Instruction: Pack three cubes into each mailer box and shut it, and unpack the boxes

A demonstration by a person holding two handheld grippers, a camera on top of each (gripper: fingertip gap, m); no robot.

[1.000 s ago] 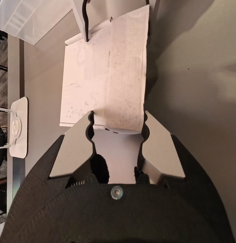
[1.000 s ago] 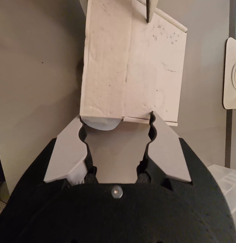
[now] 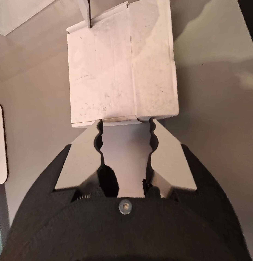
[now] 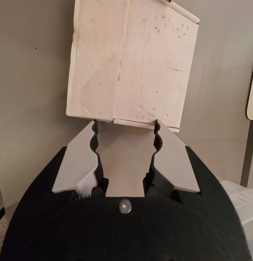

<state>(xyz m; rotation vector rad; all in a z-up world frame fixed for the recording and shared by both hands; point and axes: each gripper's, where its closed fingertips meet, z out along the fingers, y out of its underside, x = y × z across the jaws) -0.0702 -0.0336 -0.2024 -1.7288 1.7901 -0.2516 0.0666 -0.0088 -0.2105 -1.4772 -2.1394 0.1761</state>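
Note:
A closed white mailer box [image 3: 121, 70] lies on the grey table, scuffed and creased along its lid. It also fills the upper half of the right wrist view [image 4: 131, 63]. My left gripper [image 3: 125, 121] is open, its fingertips at one end of the box. My right gripper [image 4: 126, 121] is open, its fingertips at the opposite end. A fingertip of the right gripper [image 3: 87, 14] touches the far end in the left wrist view. No cubes are in view.
A white rounded pad lies at the table's edge [image 3: 0, 144], also at the right in the right wrist view [image 4: 252, 84]. A clear plastic bin [image 4: 241, 209] stands beside the right gripper, its corner also at the top left of the left wrist view [image 3: 21, 15].
Both grippers have shifted sideways along the box ends; each now straddles the lid's crease instead of the front flap. The rounded tab seen under the box's near end no longer shows.

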